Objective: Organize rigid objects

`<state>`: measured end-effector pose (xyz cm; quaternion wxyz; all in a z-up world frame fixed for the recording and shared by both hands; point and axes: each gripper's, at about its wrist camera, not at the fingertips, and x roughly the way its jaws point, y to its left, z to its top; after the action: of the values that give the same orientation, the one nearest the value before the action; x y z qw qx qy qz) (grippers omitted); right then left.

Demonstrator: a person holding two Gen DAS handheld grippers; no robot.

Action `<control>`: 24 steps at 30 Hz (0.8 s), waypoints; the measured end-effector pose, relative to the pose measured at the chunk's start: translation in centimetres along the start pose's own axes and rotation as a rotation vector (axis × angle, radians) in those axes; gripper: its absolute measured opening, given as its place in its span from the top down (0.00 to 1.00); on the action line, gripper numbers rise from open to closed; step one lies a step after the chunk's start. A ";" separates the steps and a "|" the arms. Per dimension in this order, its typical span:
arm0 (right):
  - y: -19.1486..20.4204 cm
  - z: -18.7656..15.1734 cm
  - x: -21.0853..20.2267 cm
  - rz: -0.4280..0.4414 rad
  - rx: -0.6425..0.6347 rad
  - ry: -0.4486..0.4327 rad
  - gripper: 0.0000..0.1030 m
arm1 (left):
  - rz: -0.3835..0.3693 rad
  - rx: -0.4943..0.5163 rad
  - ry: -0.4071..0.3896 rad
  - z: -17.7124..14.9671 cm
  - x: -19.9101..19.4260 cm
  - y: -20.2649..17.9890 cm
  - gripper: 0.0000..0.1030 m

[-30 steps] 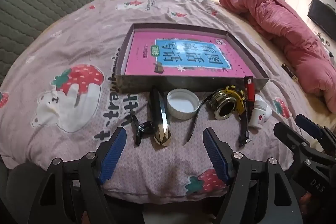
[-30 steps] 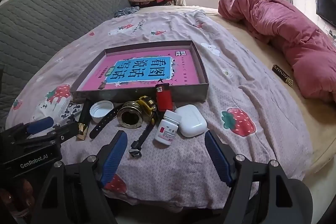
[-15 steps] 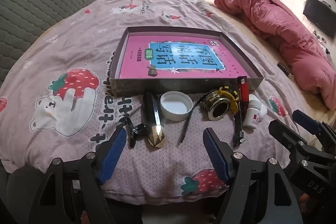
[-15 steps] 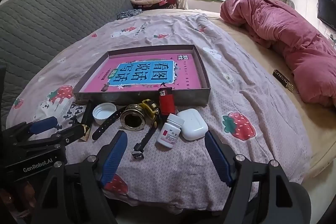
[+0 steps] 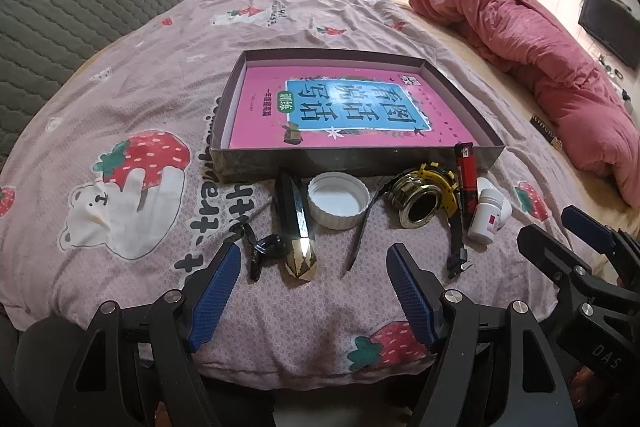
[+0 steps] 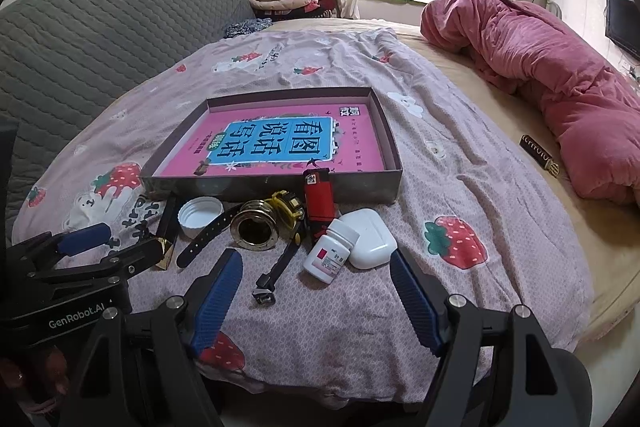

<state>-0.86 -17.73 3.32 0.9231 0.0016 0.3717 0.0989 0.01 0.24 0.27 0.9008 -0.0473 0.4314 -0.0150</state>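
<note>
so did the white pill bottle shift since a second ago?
No. The white pill bottle still lies against the white case, just below the red lighter.

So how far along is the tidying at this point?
Nothing looks done: the box holds only the pink book. Nothing is in hand; left gripper and right gripper are open and empty. The lighter, pill bottle, white cap and white case lie on the bedsheet.

Glossy brass ring [image 5: 418,201]; matt white plastic cap [image 5: 338,200]; soft cotton sheet [image 5: 132,99].
</note>
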 end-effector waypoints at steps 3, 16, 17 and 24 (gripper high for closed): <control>0.0 0.1 0.0 -0.002 0.001 -0.002 0.27 | -0.001 -0.003 0.000 0.0 -0.1 0.1 0.26; -0.3 0.2 -0.1 0.003 0.013 -0.007 0.27 | 0.001 -0.003 -0.002 0.1 -0.2 0.3 0.26; -0.3 0.2 -0.1 0.002 0.013 -0.008 0.27 | -0.001 -0.003 -0.002 0.1 -0.2 0.3 0.26; -0.4 0.2 0.0 0.008 0.017 -0.007 0.27 | -0.003 -0.004 0.001 0.1 -0.1 0.3 0.26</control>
<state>-0.67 -18.16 3.43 0.9239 0.0113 0.3694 0.0992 0.04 0.52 0.33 0.9005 -0.0496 0.4318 -0.0153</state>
